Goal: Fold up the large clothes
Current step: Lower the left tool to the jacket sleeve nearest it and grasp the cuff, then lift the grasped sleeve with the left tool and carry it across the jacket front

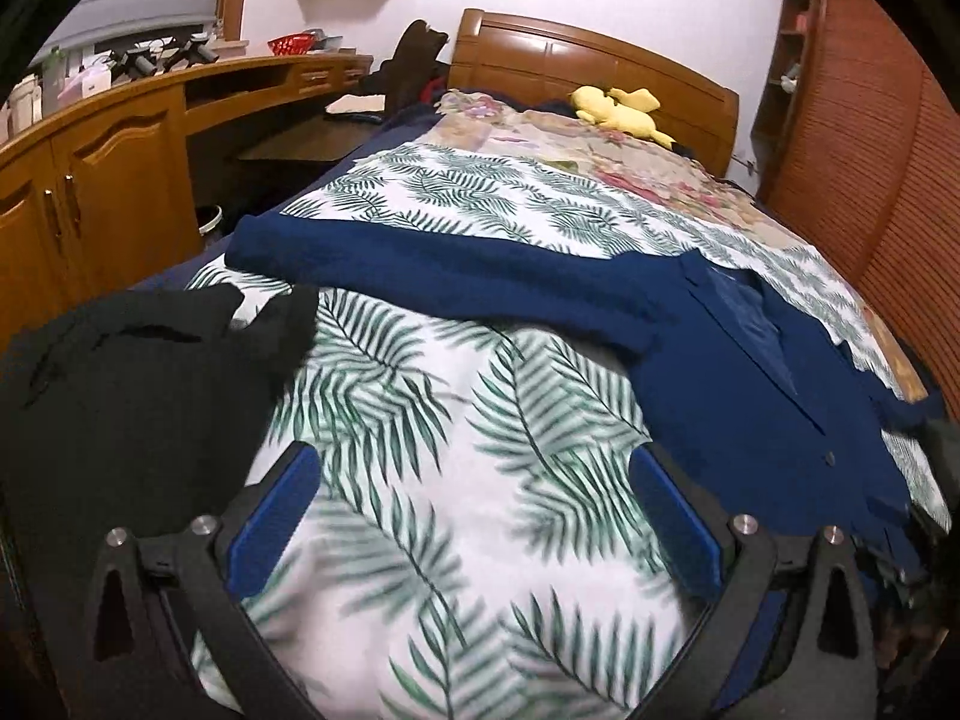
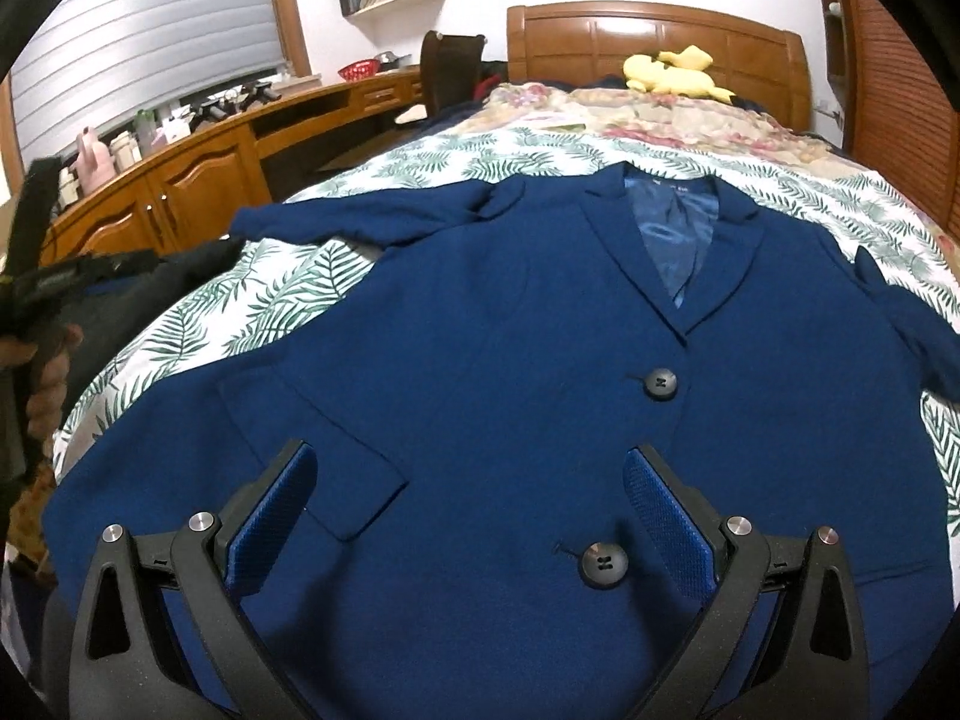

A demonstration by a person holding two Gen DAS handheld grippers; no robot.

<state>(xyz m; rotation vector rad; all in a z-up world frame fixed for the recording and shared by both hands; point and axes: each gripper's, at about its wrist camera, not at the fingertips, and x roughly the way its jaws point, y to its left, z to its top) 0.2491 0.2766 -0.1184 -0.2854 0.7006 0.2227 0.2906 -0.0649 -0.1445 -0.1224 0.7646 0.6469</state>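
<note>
You are holding your left gripper (image 1: 474, 516) spread wide over bare bedspread (image 1: 420, 420), beside the blue jacket (image 2: 510, 330) lying flat on the bed. Your right gripper (image 2: 468, 510), also released, is hovering above its hem. Soft, heavyish cloth: probably pinch the sleeve (image 1: 420, 270) cuff.

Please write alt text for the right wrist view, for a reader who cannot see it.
A navy blazer lies flat, front up and buttoned, on a leaf-print bedspread, one sleeve stretched out to the left. The open right gripper is above its lower front, holding nothing. A yellow plush toy rests by the wooden headboard.
</note>
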